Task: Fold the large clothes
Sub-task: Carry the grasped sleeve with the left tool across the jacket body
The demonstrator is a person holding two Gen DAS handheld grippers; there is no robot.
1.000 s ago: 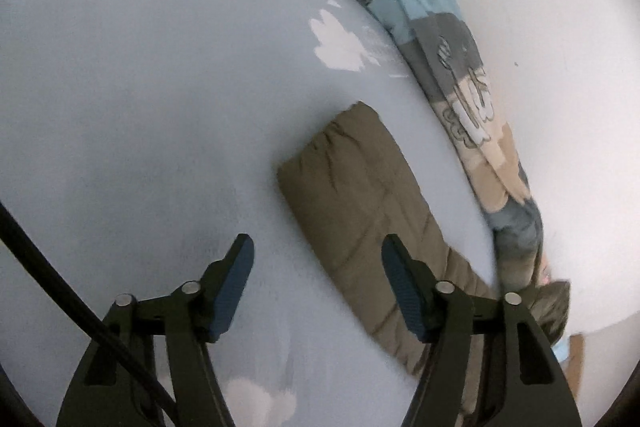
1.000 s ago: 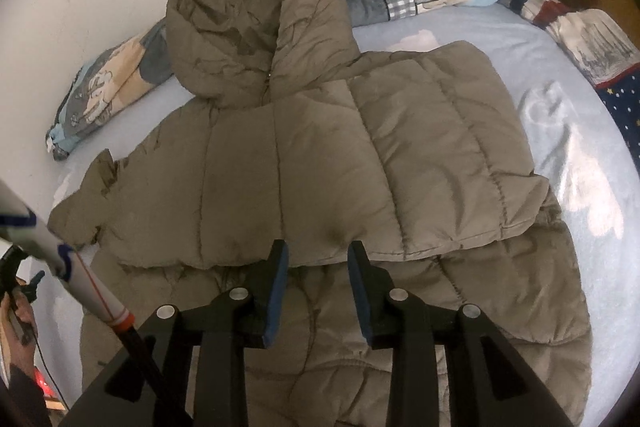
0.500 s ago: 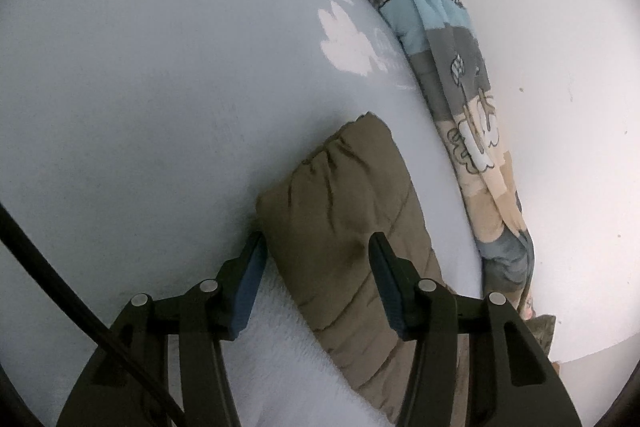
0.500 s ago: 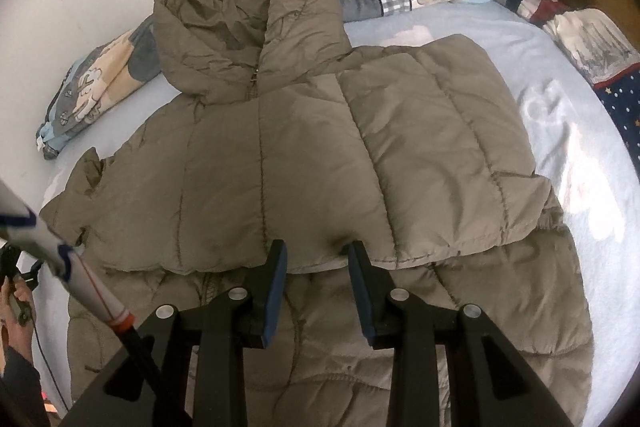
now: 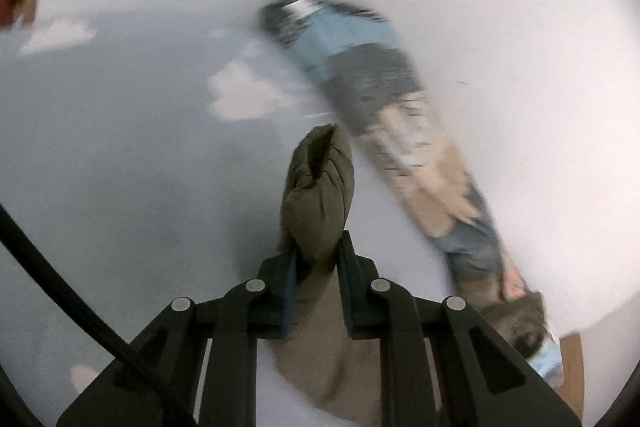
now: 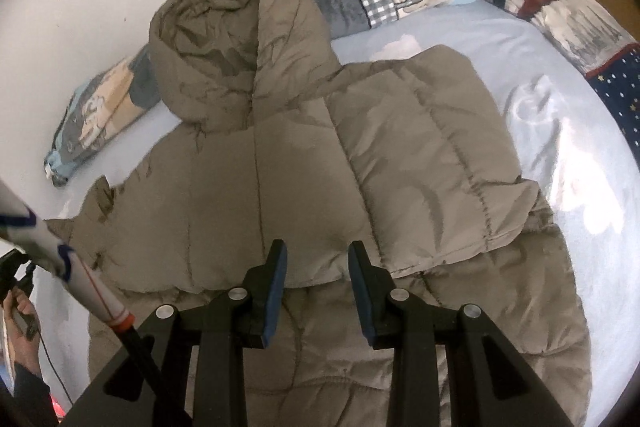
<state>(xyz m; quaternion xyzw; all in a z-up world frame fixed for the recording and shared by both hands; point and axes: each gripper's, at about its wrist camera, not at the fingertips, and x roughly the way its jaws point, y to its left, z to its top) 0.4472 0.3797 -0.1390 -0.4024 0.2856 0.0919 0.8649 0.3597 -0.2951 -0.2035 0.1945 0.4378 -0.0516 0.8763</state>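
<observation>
Olive puffer jacket (image 6: 320, 163), on bed (image 6: 560, 155): left tool (image 5: 316, 259) clenched on its sleeve (image 5: 318, 195); right tool (image 6: 316, 259) released above its hem.

Both fisheye views bend straight lines toward a dark round rim, and the light is soft, even and fairly bright. The left wrist view is smeared by motion blur across the patterned blanket (image 5: 400, 131) and the pale blue sheet (image 5: 120, 147), while the near gripper frame stays sharp. The right wrist view is crisp, with sunlit glare patches on the sheet (image 6: 560, 163) at right and soft shadows in the folds of the quilted jacket (image 6: 360, 167).
</observation>
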